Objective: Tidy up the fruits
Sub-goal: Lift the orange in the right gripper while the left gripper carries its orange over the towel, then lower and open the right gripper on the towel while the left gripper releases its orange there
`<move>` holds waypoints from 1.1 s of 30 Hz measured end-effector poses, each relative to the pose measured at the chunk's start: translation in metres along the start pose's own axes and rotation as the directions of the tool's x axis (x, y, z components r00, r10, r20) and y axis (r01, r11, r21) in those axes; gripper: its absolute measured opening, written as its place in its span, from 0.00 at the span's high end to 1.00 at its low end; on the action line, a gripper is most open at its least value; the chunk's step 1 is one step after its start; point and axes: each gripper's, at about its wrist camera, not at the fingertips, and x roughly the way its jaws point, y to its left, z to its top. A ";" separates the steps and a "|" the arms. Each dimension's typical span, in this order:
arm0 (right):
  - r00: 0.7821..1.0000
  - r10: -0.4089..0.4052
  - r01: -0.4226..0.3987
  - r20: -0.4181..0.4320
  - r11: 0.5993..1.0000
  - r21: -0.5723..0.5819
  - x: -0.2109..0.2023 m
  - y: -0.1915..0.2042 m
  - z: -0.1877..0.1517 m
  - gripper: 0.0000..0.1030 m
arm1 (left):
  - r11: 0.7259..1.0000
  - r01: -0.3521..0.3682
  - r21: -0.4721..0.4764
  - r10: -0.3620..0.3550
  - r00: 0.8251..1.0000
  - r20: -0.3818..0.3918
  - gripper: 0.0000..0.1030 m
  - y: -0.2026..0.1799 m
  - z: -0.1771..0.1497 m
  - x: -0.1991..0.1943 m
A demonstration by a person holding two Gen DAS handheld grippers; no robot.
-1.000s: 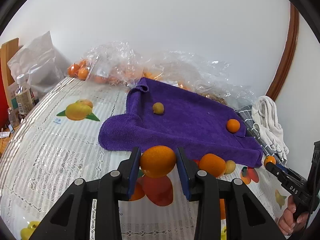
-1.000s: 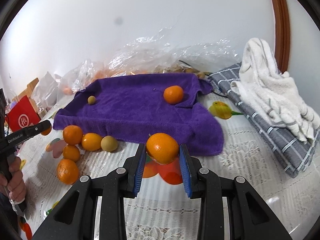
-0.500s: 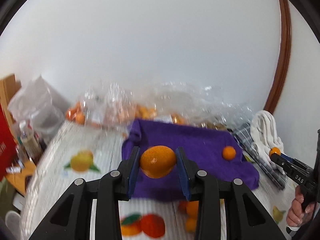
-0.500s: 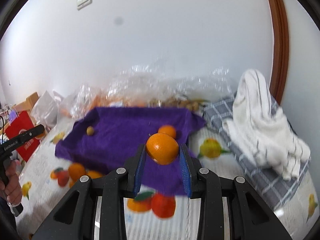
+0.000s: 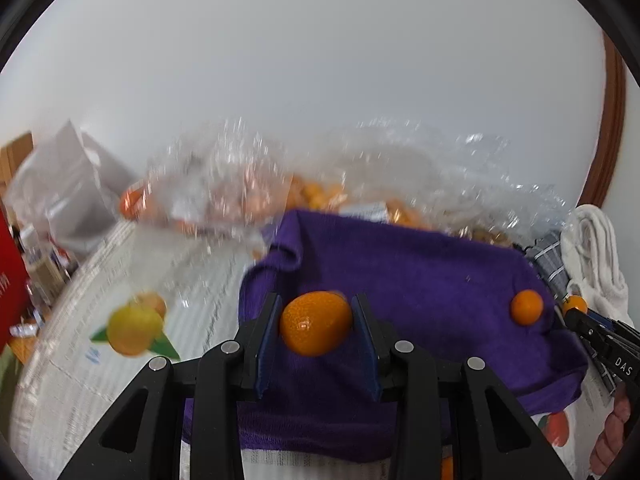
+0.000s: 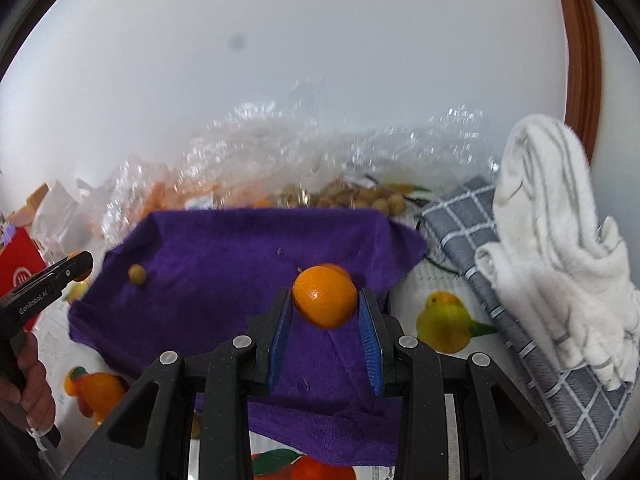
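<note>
Over purple towel [image 5: 420, 264]: gripper-held [image 5: 316, 330] orange [image 5: 316, 326]

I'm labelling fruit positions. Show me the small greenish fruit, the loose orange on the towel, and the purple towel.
small greenish fruit [image 6: 137, 274], right wrist view, its centre.
loose orange [image 5: 527, 307], left wrist view, its centre.
purple towel [image 6: 224, 264], right wrist view, bare middle.

A white towel [image 6: 560, 248] lies heaped on a grey checked cloth [image 6: 516, 280] along the right edge of the fruit-printed tablecloth [image 6: 444, 316], crinkled clear plastic bags [image 5: 224, 184] crowd its far edge, and a red box [image 6: 18, 264] stands at its left edge.
</note>
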 end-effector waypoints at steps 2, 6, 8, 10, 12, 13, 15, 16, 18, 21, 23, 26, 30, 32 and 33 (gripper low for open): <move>1.000 -0.010 0.010 -0.019 1.000 -0.005 0.007 0.000 -0.003 0.68 | 1.000 0.014 -0.008 -0.014 0.999 -0.046 0.67 0.002 -0.003 0.008; 0.998 -0.028 0.027 -0.048 1.000 -0.009 0.018 0.002 -0.009 0.68 | 1.000 -0.006 0.013 0.007 0.999 -0.053 0.67 0.000 -0.010 0.011; 0.998 -0.036 0.035 -0.054 0.999 -0.021 0.021 0.005 -0.010 0.68 | 0.999 -0.017 0.027 0.018 0.999 -0.041 0.67 -0.003 -0.014 0.011; 0.997 -0.059 0.057 -0.058 0.998 -0.039 0.023 0.008 -0.013 0.68 | 0.999 -0.021 0.033 0.022 0.999 -0.036 0.67 -0.005 -0.016 0.013; 0.996 -0.074 0.070 -0.055 0.995 -0.063 0.024 0.012 -0.015 0.68 | 0.999 -0.023 0.044 0.025 0.999 -0.040 0.67 -0.008 -0.016 0.014; 0.996 -0.077 0.073 -0.053 0.995 -0.074 0.025 0.013 -0.016 0.68 | 0.999 -0.021 0.044 0.023 0.999 -0.039 0.67 -0.008 -0.016 0.014; 0.995 -0.080 0.075 -0.064 0.994 -0.086 0.030 0.015 -0.018 0.68 | 0.999 -0.017 0.035 0.018 0.999 -0.043 0.67 -0.006 -0.015 0.015; 0.994 -0.079 0.073 -0.071 0.994 -0.086 0.032 0.015 -0.019 0.68 | 0.999 -0.015 0.031 0.016 0.999 -0.049 0.67 -0.005 -0.015 0.017; 0.993 -0.077 0.069 -0.091 0.993 -0.091 0.036 0.016 -0.021 0.68 | 1.000 -0.014 0.025 0.016 0.998 -0.067 0.67 -0.004 -0.014 0.021; 0.993 -0.070 0.063 -0.094 0.995 -0.084 0.038 0.014 -0.020 0.68 | 1.000 -0.012 0.024 0.014 0.997 -0.081 0.67 -0.003 -0.015 0.023; 0.993 -0.065 0.059 -0.101 0.996 -0.070 0.039 0.012 -0.020 0.68 | 0.999 -0.016 0.032 0.018 0.996 -0.082 0.67 -0.005 -0.015 0.023; 0.991 -0.074 0.066 -0.111 0.995 -0.079 0.040 0.014 -0.021 0.68 | 0.999 -0.017 0.046 0.022 0.995 -0.096 0.67 -0.007 -0.016 0.025; 0.991 -0.076 0.066 -0.113 0.994 -0.091 0.040 0.017 -0.022 0.68 | 0.998 -0.019 0.055 0.025 0.993 -0.111 0.67 -0.009 -0.016 0.027; 0.991 -0.070 0.060 -0.116 0.995 -0.083 0.041 0.016 -0.022 0.68 | 0.998 -0.022 0.062 0.029 0.993 -0.116 0.67 -0.010 -0.017 0.028; 0.991 -0.068 0.059 -0.117 0.995 -0.082 0.041 0.015 -0.022 0.68 | 0.998 -0.021 0.065 0.028 0.992 -0.120 0.67 -0.010 -0.017 0.029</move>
